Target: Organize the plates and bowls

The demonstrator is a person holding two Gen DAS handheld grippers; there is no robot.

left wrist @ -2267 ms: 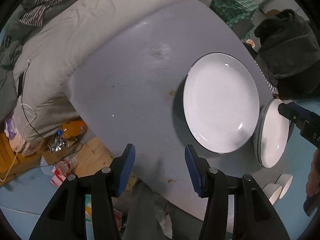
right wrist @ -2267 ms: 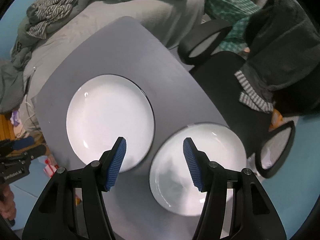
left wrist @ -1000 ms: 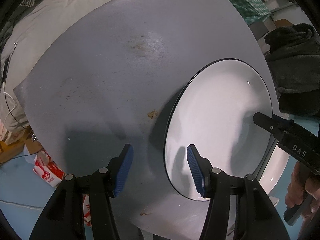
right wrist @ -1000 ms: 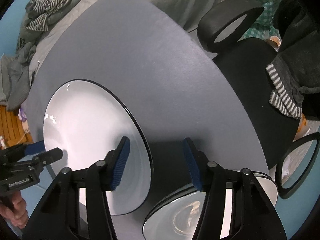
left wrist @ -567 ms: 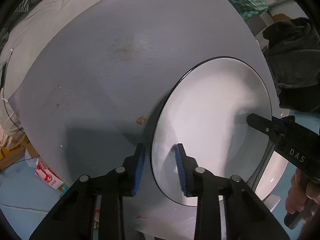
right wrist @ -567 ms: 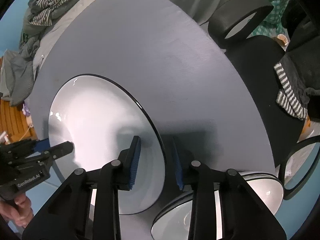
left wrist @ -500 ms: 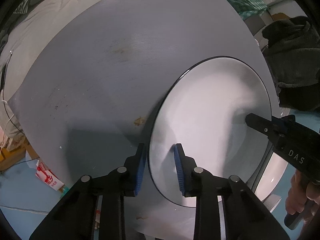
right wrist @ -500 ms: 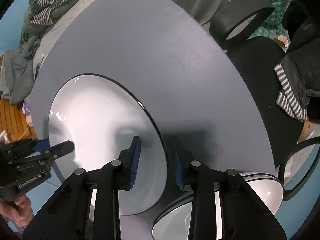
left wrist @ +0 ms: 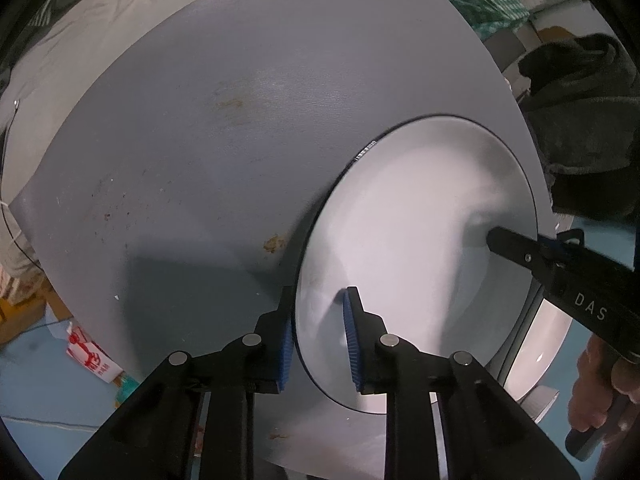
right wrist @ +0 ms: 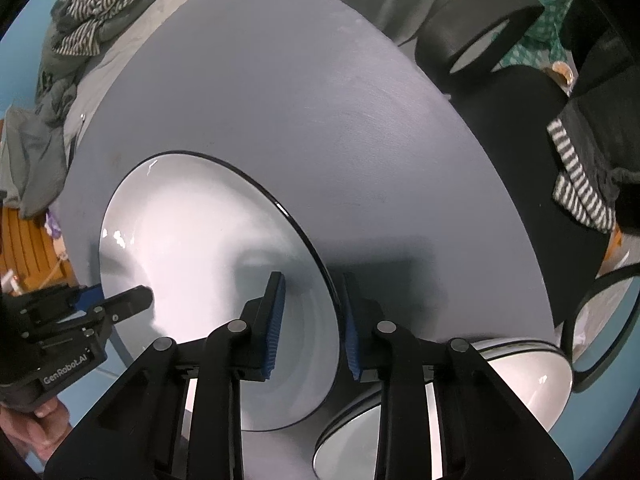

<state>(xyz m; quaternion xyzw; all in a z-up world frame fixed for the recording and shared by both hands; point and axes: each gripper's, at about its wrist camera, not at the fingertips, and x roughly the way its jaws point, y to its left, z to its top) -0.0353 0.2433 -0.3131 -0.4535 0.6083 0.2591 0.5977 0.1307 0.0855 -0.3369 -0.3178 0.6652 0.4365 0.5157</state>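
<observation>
A large white plate with a dark rim is tilted up off the grey table. My left gripper is shut on its near rim. My right gripper is shut on the opposite rim, and it shows in the left wrist view at the plate's right. A second white plate lies on the table beside and partly under the held one.
A black office chair with clothes stands past the table's right edge. A bed with grey covers lies beyond the far edge. A carton sits on the floor at the left. A small white bowl shows at the lower right.
Both grippers came down from above the table, straddled the large plate's opposite rims and closed on them. The plate has tilted up off the table.
</observation>
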